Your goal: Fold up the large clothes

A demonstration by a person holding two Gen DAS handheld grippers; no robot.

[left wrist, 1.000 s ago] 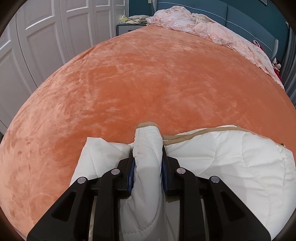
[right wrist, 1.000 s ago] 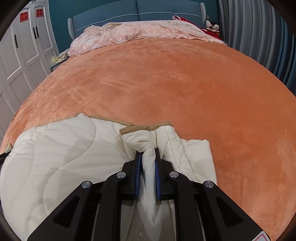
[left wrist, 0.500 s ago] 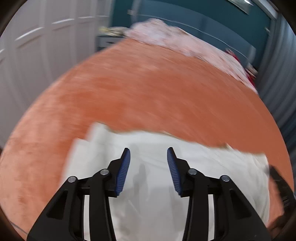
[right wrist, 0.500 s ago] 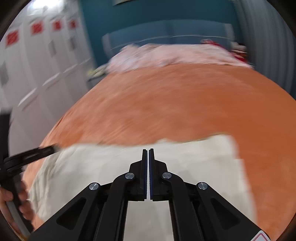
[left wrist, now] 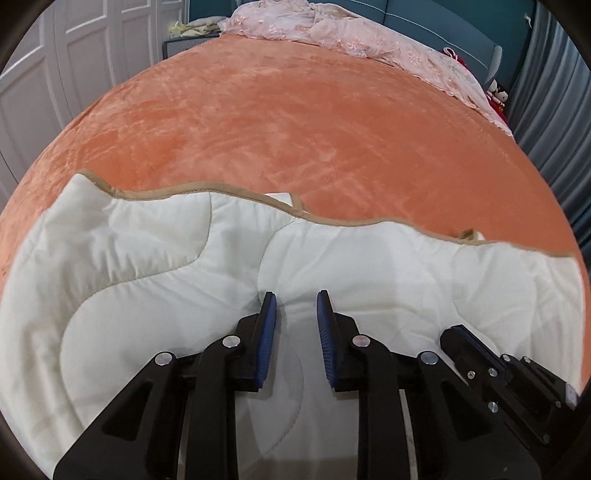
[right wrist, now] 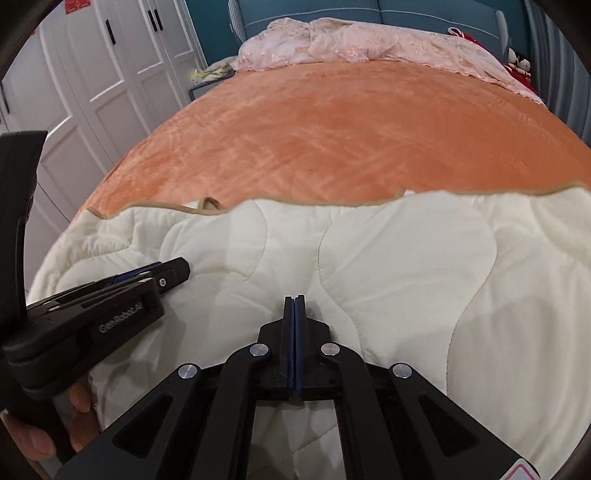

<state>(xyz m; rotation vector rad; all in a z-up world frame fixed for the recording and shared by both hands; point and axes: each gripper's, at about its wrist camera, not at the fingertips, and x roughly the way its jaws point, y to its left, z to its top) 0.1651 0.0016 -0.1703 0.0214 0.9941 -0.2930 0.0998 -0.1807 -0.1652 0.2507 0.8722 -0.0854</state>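
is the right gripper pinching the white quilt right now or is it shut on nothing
Shut on nothing. The right wrist view shows the right gripper with blue pads pressed flat together and no fabric between them; whether its tips rest on the cream quilt below cannot be told.

The left wrist view is taken from just behind the left gripper (left wrist: 295, 306), looking forward along its fingers and slightly down, close above the cream quilted garment (left wrist: 147, 266). Ahead of the tool the orange bedspread (left wrist: 314, 129) is seen, then the pink bedding (left wrist: 351, 33) far ahead. The right wrist view is taken likewise from behind the right gripper (right wrist: 294, 306), facing the same way, equally near. Both views share the garment's tan-trimmed far edge, bedspread and headboard end (each tool also shows in the other's view, to its side).
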